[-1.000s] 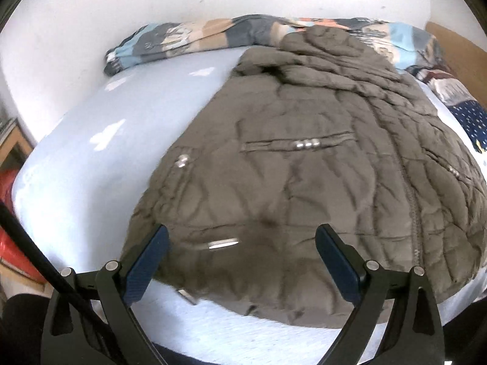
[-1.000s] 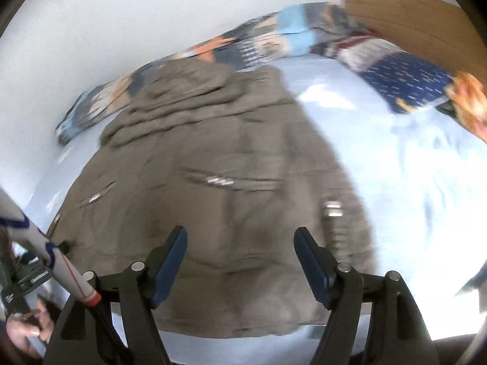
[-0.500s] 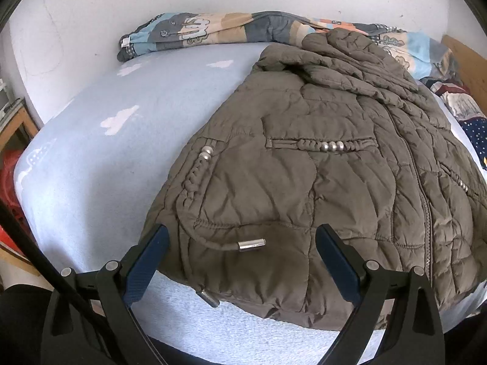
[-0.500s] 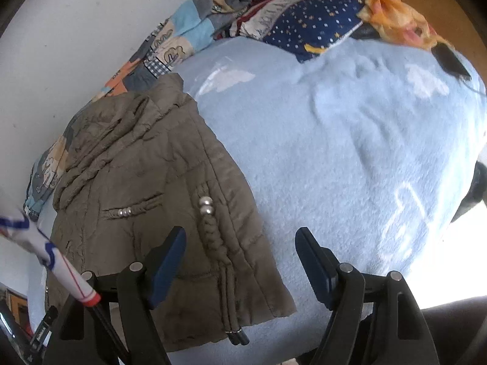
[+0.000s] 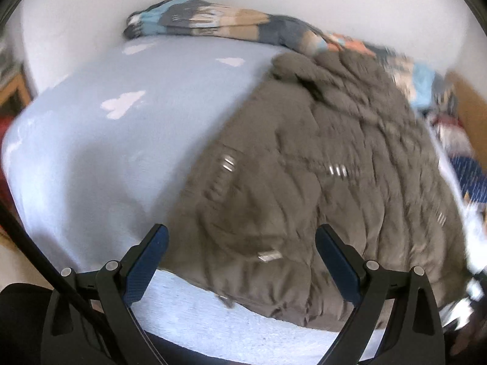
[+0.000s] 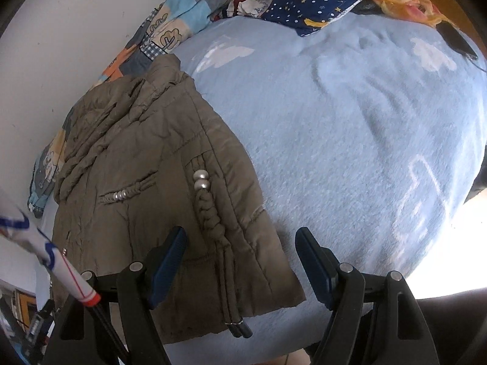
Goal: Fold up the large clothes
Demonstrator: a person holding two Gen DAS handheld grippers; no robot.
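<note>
Swinging rightward since a moment ago, the left gripper (image 5: 240,261) hovers spread and empty over the jacket (image 5: 319,188) hem at six o'clock. Spread too, the right gripper (image 6: 240,261) brackets the hem corner, holding nothing. Folding looks unstarted; the jacket lies flat on the blue bed (image 6: 350,137).
</note>
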